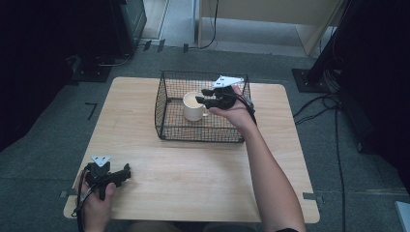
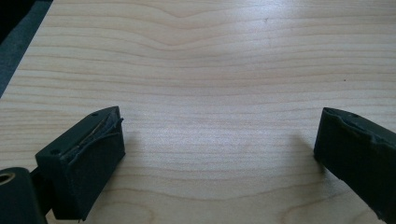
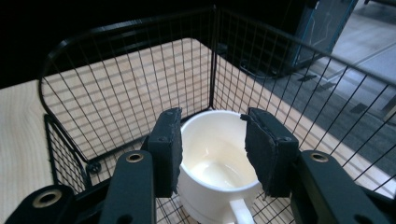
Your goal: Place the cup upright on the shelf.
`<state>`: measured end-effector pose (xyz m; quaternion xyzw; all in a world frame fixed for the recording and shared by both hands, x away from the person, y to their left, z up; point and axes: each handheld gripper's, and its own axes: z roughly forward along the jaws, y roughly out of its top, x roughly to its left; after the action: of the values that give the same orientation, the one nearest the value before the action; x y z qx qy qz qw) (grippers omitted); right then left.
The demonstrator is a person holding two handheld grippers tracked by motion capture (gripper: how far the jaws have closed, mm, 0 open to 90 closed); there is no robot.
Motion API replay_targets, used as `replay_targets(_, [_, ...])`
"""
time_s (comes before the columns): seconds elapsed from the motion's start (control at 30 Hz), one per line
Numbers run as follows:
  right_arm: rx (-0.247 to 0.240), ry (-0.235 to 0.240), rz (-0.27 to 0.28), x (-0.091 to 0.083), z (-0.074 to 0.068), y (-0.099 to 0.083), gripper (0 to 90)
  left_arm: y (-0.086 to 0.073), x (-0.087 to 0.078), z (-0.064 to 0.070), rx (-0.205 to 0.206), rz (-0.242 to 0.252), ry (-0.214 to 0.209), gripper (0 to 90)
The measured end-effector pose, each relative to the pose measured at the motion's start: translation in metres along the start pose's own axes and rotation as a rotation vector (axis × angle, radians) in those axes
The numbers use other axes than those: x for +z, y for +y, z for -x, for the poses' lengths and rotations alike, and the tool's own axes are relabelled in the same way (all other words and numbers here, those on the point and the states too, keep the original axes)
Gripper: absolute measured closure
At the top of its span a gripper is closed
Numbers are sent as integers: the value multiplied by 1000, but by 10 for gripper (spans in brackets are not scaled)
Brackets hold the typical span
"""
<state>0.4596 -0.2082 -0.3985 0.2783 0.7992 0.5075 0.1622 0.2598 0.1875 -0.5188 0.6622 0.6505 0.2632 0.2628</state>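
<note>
A white mug (image 1: 194,106) stands upright inside the black wire basket (image 1: 167,104) at the back of the wooden table. My right gripper (image 1: 207,98) hovers over the mug's right side, held by a hand reaching in over the basket's right wall. In the right gripper view its jaws stand partly apart just above the mug (image 3: 215,163), one over each side of the rim, with the handle pointing back toward me; I cannot see any contact. My left gripper (image 1: 126,173) rests low at the table's front left corner. Its jaws are wide open over bare wood (image 2: 219,130).
The basket's wire walls (image 3: 140,79) rise close around the right gripper. The table's left edge (image 2: 14,65) lies near the left gripper. Cables (image 1: 319,104) and dark stands sit on the floor around the table.
</note>
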Motion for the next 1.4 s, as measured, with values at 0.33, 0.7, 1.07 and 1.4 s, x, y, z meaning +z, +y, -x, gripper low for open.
replay_targets(0.33, [-9,14,41,-31,-22,15,559,0,0,0,0,1,0,18])
replay_targets(0.7, [-10,8,53,-69,-37,-2,552,0,0,0,0,0,0,19])
replay_targets(1.07, [2,13,43,-98,-44,-34,552,0,0,0,0,0,0,18])
replay_targets(1.4, [26,9,29,-120,-54,-67,472,0,0,0,-2,1,0,19])
